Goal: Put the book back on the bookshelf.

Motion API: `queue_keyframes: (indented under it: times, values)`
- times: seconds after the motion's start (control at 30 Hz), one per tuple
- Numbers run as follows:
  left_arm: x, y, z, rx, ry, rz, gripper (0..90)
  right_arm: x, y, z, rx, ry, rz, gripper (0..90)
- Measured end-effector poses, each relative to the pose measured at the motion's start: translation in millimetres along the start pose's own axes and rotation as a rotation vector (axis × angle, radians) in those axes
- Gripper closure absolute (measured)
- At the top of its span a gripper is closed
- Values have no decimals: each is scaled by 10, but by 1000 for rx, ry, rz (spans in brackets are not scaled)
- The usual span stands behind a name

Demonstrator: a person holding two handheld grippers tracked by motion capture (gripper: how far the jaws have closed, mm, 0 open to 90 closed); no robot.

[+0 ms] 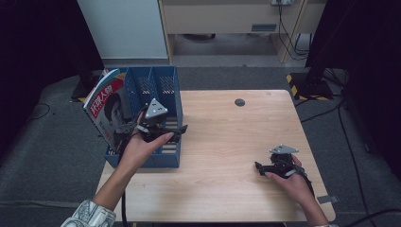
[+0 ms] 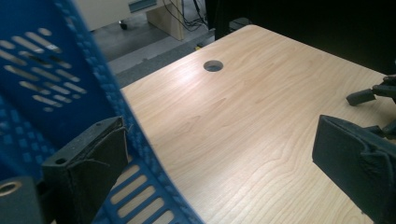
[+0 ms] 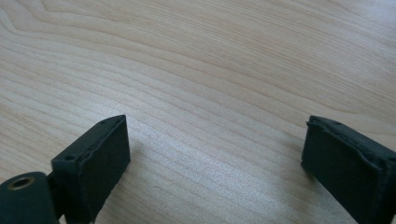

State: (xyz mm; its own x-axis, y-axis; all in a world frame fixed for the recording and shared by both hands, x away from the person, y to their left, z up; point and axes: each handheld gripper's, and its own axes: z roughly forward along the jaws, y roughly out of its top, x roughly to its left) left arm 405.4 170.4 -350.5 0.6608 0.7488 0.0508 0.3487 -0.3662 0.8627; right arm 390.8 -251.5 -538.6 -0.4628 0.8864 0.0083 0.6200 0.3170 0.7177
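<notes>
A blue file organiser (image 1: pixel 163 84) stands at the table's left edge. A magazine (image 1: pixel 108 106) with a face on its cover leans in its leftmost slot. My left gripper (image 1: pixel 178 131) is held at the organiser's right front corner and points right. In the left gripper view it (image 2: pixel 219 163) is open, with the organiser's slotted blue wall (image 2: pixel 140 154) running between the jaws, close to the left one. My right gripper (image 1: pixel 260 167) rests low over the table's right front. It (image 3: pixel 215 163) is open above bare wood, with nothing between the jaws.
The wooden table (image 1: pixel 227 142) has a round cable hole (image 1: pixel 239 102) near its far edge, also seen as a hole (image 2: pixel 213 66) in the left gripper view. Grey carpet, cables and a black stand foot (image 1: pixel 312 87) surround it. A pale cabinet (image 1: pixel 227 19) stands behind.
</notes>
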Motion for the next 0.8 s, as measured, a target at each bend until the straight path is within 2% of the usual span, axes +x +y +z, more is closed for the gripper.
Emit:
queue_keyframes:
  times: [0.2,0.43,0.53,0.6,0.8]
  values:
    - [-108,-53,155,17,-28,-4,31,0,0,3,1,-2,0,75]
    - [-208,-125,269,37,-34,7,33,12,-7,-3,1,-4,5,73]
    - [-277,-134,277,21,-2,10,45,13,-10,-5,-2,-5,1,74]
    - [-342,-136,293,8,-10,7,45,13,-10,-5,-2,-5,1,73]
    - [-473,-154,429,38,-27,21,43,13,-10,-5,-2,-5,1,73]
